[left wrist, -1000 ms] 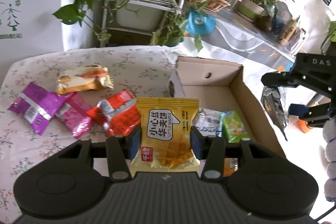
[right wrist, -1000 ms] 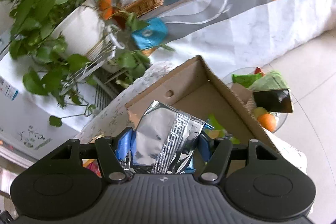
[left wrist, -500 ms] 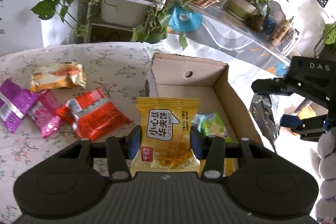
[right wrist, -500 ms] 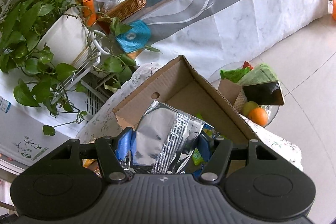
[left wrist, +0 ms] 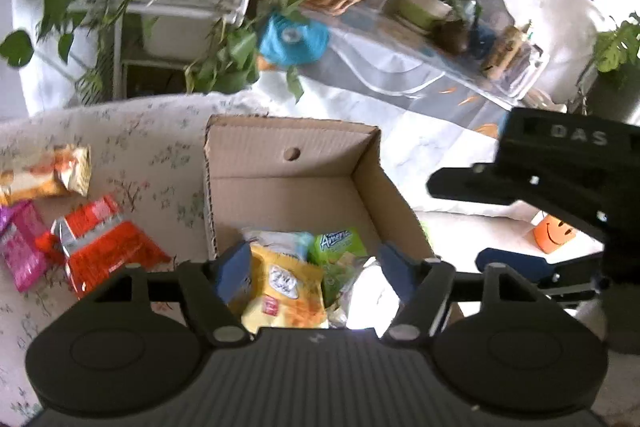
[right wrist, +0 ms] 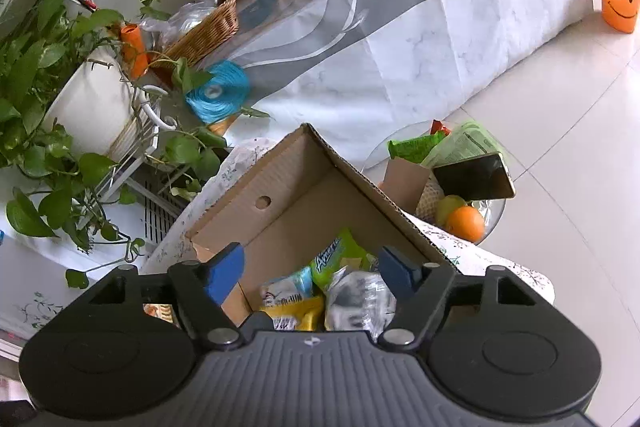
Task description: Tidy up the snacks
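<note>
Snack packets [left wrist: 286,287] lie in the cardboard box [left wrist: 288,147] below my left tongs [left wrist: 316,269] and right tongs [right wrist: 312,269]; both jaws are opening, gripping nothing.

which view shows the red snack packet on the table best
The left wrist view: the red snack packet lies in full sight on the floral tablecloth, left of the cardboard box. The right wrist view looks into the box and shows nothing of that packet.
</note>
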The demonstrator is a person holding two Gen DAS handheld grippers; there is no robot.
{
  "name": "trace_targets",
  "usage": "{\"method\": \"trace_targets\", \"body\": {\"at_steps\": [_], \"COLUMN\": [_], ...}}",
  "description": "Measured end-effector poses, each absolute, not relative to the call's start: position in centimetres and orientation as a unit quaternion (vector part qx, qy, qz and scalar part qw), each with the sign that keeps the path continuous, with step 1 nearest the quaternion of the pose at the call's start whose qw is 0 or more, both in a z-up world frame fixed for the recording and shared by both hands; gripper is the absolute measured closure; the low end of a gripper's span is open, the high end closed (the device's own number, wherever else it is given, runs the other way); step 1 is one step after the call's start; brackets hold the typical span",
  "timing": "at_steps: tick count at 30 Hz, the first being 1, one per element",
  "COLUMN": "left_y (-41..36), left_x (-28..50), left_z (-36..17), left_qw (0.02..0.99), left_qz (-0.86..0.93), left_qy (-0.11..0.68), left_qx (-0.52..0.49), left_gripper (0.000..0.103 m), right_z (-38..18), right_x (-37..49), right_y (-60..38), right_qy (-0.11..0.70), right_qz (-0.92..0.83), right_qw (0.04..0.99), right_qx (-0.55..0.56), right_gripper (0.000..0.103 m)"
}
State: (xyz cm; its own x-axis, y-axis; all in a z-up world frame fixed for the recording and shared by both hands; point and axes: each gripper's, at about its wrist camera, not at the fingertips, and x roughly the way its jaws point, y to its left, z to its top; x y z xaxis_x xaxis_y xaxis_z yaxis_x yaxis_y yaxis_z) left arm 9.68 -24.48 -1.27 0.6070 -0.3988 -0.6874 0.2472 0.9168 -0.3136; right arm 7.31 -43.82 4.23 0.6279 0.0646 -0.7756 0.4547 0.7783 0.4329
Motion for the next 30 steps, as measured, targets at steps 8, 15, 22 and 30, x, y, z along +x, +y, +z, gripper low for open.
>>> {"method": "trace_targets", "body": {"at_steps": [8,15,22,30], "left_y": [-21.6,-17.2,-12.5,-10.9], "left_x": [9.4,9.5,9.2,6.8], "left_z": [0.4,1.1,1.3,-0.4], "left_qw": [0.898,0.897,0.899,0.907], "left_qz": [-0.169,-0.145,-0.113,-0.123], "left_qy": [0.396,0.401,0.404,0.398], "left_qx": [-0.09,-0.112,-0.127,-0.062], "left_gripper": [0.023,0.019,0.017,0.012], "right_z": [4.2,4.4,4.7,4.5], "right_x": [7.6,8.3,9.0,9.4], "right_y": [-43.1,-41.4,-38.9,-36.4], "right_qy": [0.419,0.421,0.425,0.436], "right_qz": [-0.098,-0.059,-0.014,0.035], "right_qw": [0.847,0.855,0.867,0.875], "right_qx": [0.312,0.296,0.259,0.209], "right_gripper": [0.02,0.016,0.016,0.016]}}
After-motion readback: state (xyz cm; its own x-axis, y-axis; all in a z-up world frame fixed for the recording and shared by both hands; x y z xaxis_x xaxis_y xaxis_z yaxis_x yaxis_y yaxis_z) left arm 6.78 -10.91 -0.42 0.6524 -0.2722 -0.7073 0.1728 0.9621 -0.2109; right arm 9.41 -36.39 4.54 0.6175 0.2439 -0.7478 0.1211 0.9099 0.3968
